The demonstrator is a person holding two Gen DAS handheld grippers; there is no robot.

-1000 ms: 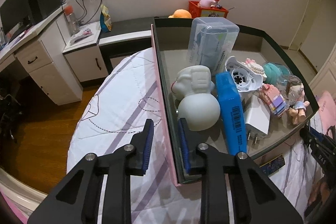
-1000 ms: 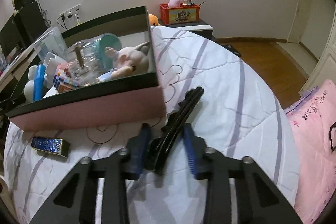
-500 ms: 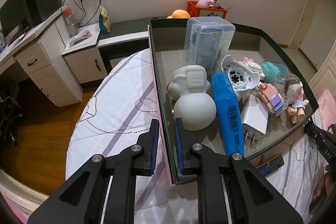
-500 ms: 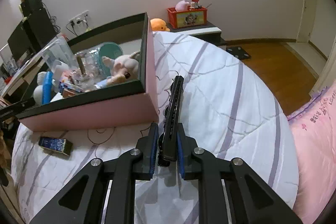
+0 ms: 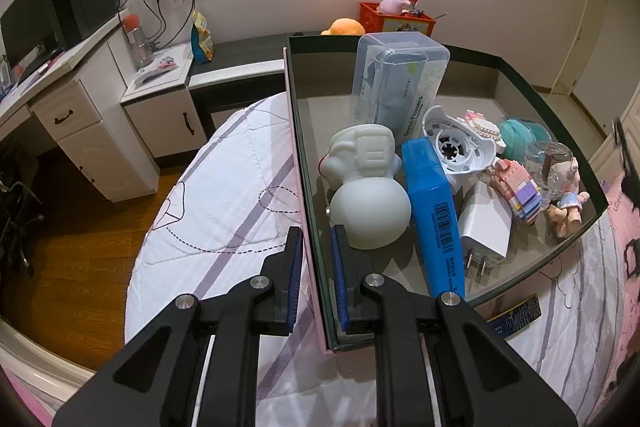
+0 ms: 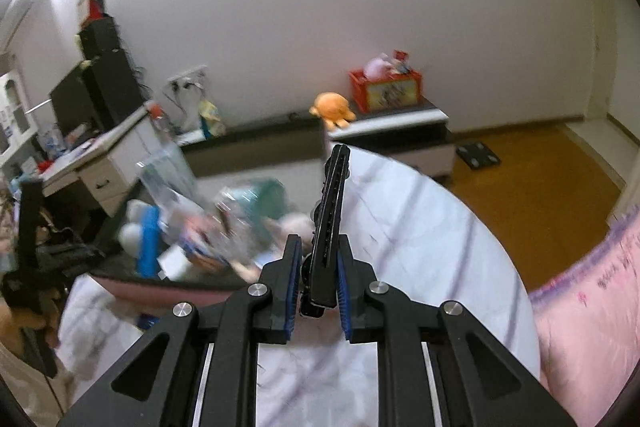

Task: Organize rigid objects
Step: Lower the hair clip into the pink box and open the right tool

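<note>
**A:** Look at the left gripper [image 5: 316, 267]: it straddles the box [image 5: 516, 71] at its near wall, one pad outside on the pink face, one inside, pressed nearly together on that wall. It's pinching the box to steady it, I'd say.

**B:** And the right gripper [image 6: 317, 283]?

**A:** Clamped on a long black clip [image 6: 330, 223], a hair clip by the look of it. The clip stands up out of the pads, tip pointing away, lifted clear above the bedspread [image 6: 420, 227]. The right wrist view is smeared with motion, so I can't tell exactly how high it is over the box.

**B:** How full is the box?

**A:** Well stocked. A white astronaut figure [image 5: 366, 183] lies just beside the gripped wall, a blue flat pack [image 5: 434, 215] touching it, then a white charger plug [image 5: 486, 223], a white round part [image 5: 456, 147], a clear floss case [image 5: 398, 83] standing upright at the back, a pink brick toy [image 5: 516, 191], a small doll [image 5: 568, 195] in the far corner.

**B:** So nearly finished?

**A:** Most of it looks done, in my judgement. The clip is in the air and not yet in. One more thing remains out: a small dark blue packet [image 5: 516, 311] lying on the bedspread just outside the box's near corner. After those two, I see nothing else loose on the bed.
</note>
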